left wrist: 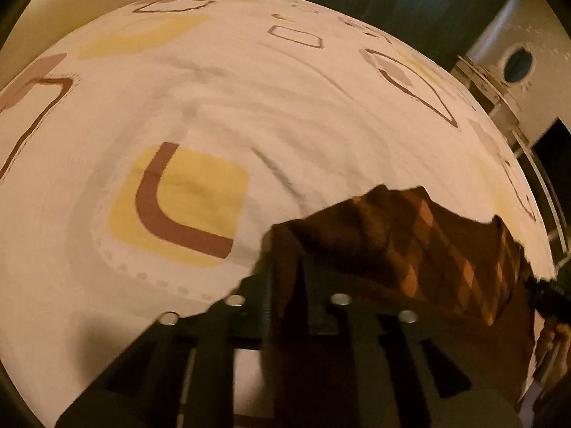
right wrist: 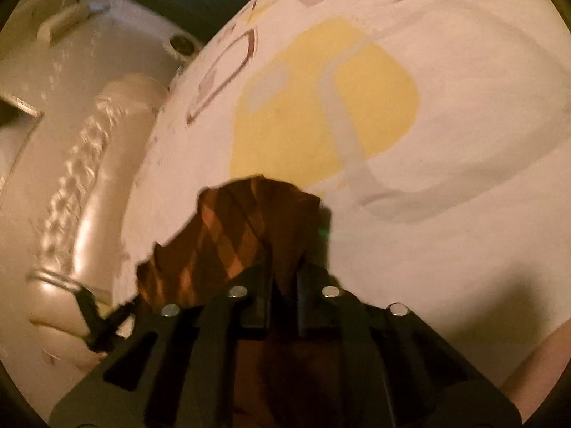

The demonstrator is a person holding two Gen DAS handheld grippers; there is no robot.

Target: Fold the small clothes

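1. Left gripper (left wrist: pixel 285 271): black; jaws nearly closed, pinching a fold of the brown checked cloth (left wrist: pixel 410 249); cloth spreads rightward from the fingers, raised above the bedsheet (left wrist: pixel 249 107).
2. Bedsheet: white, wrinkled, printed with yellow blocks and brown outlined squares; spread beneath both grippers.
3. Right gripper (right wrist: pixel 285 278): black; jaws nearly closed on another bunch of the same cloth (right wrist: pixel 232 228); cloth trails leftward, over the sheet's (right wrist: pixel 446 196) edge.

Right claw (right wrist: pixel 283 281): closed on brown checked cloth (right wrist: pixel 235 228) | cloth: bunched, raised above patterned bedsheet (right wrist: pixel 446 214) | yellow patch (right wrist: pixel 285 135): beyond cloth | cream padded bed frame (right wrist: pixel 82 178): left of cloth
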